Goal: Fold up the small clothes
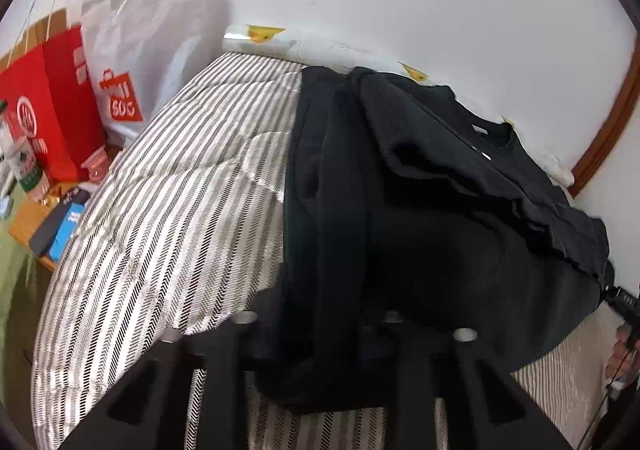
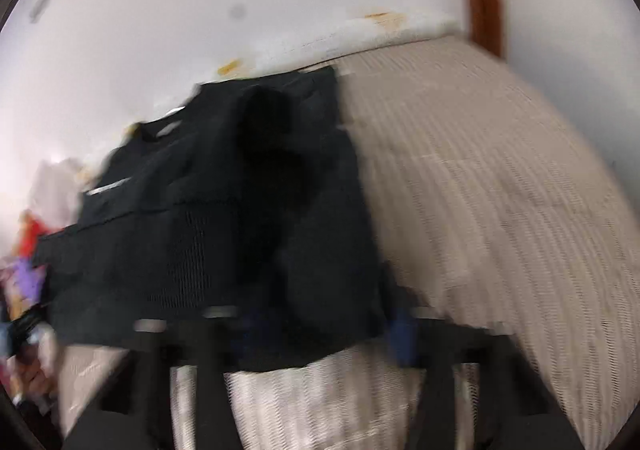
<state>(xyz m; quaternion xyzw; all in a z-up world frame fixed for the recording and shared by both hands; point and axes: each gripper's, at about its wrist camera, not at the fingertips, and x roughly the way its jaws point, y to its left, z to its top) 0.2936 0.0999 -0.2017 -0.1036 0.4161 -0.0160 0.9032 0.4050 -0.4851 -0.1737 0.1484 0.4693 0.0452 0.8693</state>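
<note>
Both grippers, left [image 1: 320,334] and right [image 2: 304,334], are clamped on the near hem of the black shirt [image 1: 420,209], lower centre of each frame, draped over the striped bed [image 1: 160,209] — soft, light, floppy, so corners look the best hold.

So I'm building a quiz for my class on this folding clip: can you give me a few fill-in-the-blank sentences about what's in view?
1. The garment being folded is ____ in colour.
2. It lies on a bed cover patterned with ____.
3. The paper bag standing beside the bed is ____.
4. The right wrist view is ____ by motion, so the right gripper cannot be judged.

Missing words: black; stripes; red; blurred
</note>
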